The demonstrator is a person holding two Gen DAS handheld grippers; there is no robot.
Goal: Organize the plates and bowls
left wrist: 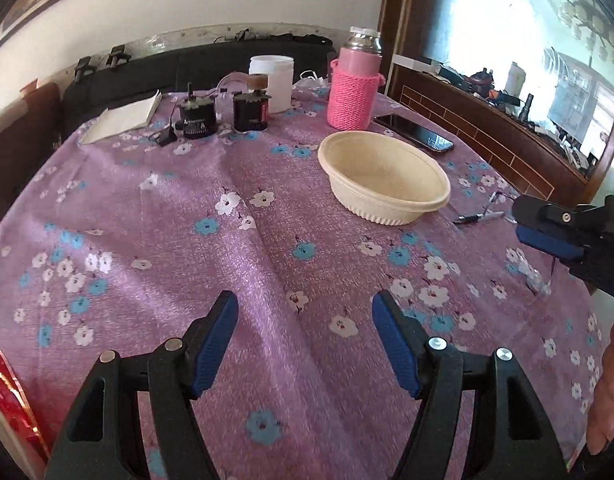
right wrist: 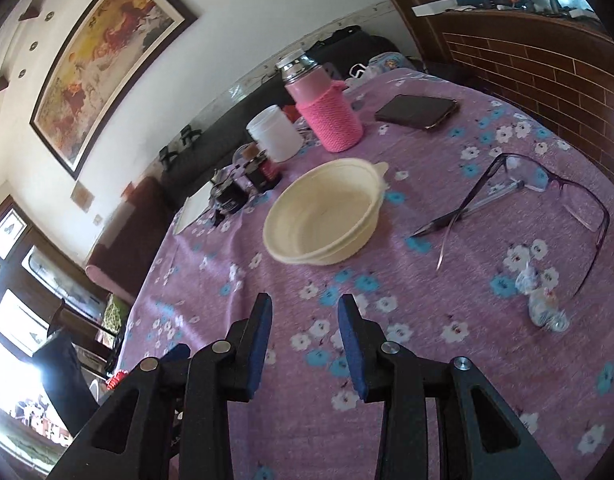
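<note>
A cream plastic bowl point(left wrist: 385, 178) stands upright and empty on the purple flowered tablecloth point(left wrist: 235, 248), right of centre. In the right wrist view the bowl point(right wrist: 323, 216) shows a doubled rim, as if two are nested. My left gripper point(left wrist: 305, 320) hovers open over bare cloth, well short of the bowl, with nothing between its blue pads. My right gripper point(right wrist: 305, 308) points at the bowl from the near side with a narrow gap between its pads, which hold nothing. The right gripper point(left wrist: 547, 232) also shows at the right edge of the left wrist view, beside the bowl.
Behind the bowl stand a bottle in a pink knitted sleeve point(left wrist: 353, 88), a white jar point(left wrist: 273, 80), two small black devices point(left wrist: 223, 114) and a notebook point(left wrist: 123, 118). A phone point(right wrist: 417, 111), glasses point(right wrist: 547, 200), a pen point(right wrist: 467, 212) and wrapped sweets point(right wrist: 541, 300) lie to the right.
</note>
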